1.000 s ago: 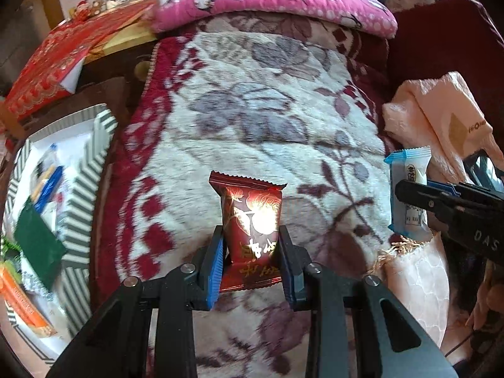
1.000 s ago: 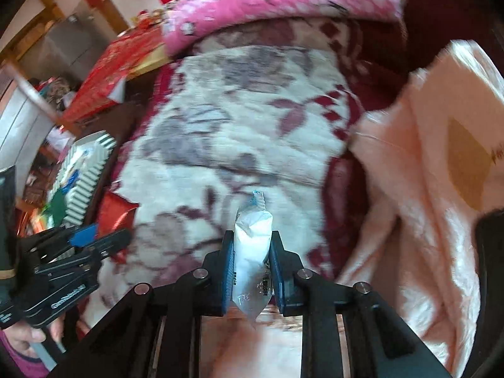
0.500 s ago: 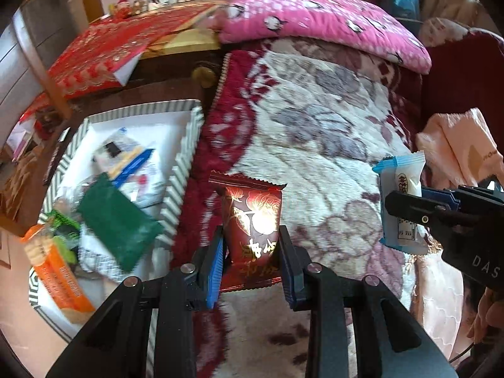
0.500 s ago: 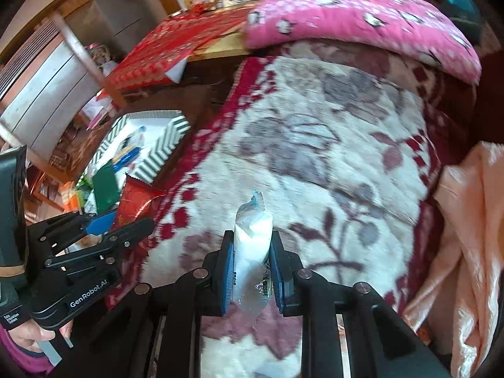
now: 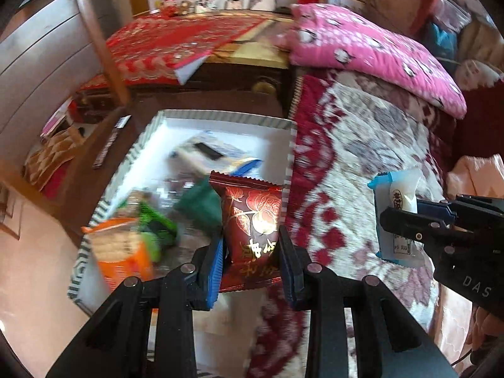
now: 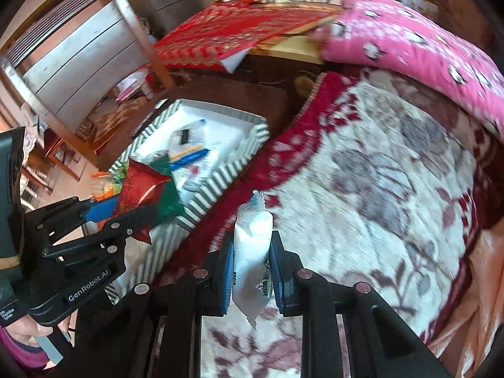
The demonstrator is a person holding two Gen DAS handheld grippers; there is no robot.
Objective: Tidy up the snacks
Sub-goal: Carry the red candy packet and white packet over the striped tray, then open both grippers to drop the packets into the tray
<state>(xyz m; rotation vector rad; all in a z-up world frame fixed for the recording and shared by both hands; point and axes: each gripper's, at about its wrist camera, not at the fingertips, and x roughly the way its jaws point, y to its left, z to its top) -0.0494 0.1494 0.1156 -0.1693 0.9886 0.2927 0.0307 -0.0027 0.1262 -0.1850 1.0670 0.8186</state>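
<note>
My left gripper (image 5: 250, 258) is shut on a dark red snack packet (image 5: 250, 220) with gold print and holds it upright over the right edge of a striped tray (image 5: 291, 145). In the right wrist view that packet (image 6: 138, 189) shows at the left, over the tray (image 6: 220, 176). My right gripper (image 6: 252, 264) is shut on a white snack packet (image 6: 253, 252) with blue ends, above the floral blanket. It also shows in the left wrist view (image 5: 398, 214) at the right. The tray holds several snacks, among them a green packet (image 5: 198, 201) and an orange packet (image 5: 123, 252).
A floral red and cream blanket (image 5: 362, 157) covers the bed at the right, with a pink pillow (image 5: 371, 47) at its head. A dark wooden cabinet (image 5: 239, 78) with a red cloth (image 5: 176, 41) stands behind the tray. A peach cloth (image 6: 482, 299) lies at the far right.
Both grippers have swung left from over the blanket towards the striped tray, each still holding its packet. The tray now fills the left middle of both views.
</note>
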